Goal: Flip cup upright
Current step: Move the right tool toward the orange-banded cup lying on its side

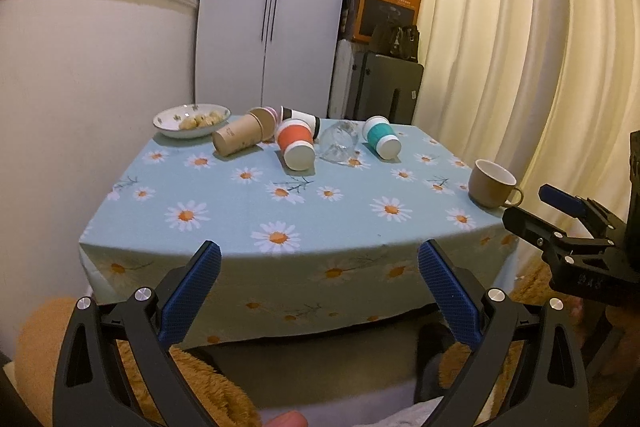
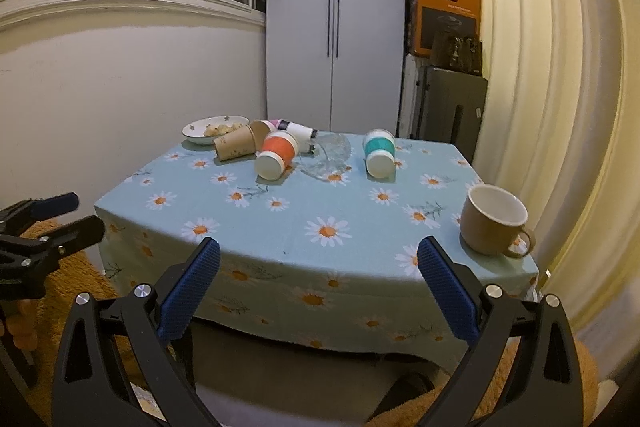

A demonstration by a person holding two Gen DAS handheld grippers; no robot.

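Note:
Several cups lie on their sides at the far end of the table: a brown paper cup [image 1: 240,137] [image 2: 236,145], an orange-banded cup [image 1: 296,145] [image 2: 276,155], a black-and-white cup [image 1: 302,117] [image 2: 298,131] and a teal-banded cup [image 1: 382,137] [image 2: 378,153]. A clear glass [image 1: 340,141] [image 2: 328,155] lies between them. A brown mug [image 1: 490,183] [image 2: 492,221] stands upright at the right edge. My left gripper [image 1: 320,263] and right gripper [image 2: 320,261] are open and empty, held in front of the table's near edge.
The table has a blue daisy cloth [image 1: 280,211] [image 2: 300,211]. A white bowl of snacks [image 1: 192,121] [image 2: 216,129] sits at the far left. A wardrobe, stacked boxes and a curtain stand behind. Each gripper shows at the edge of the other's view.

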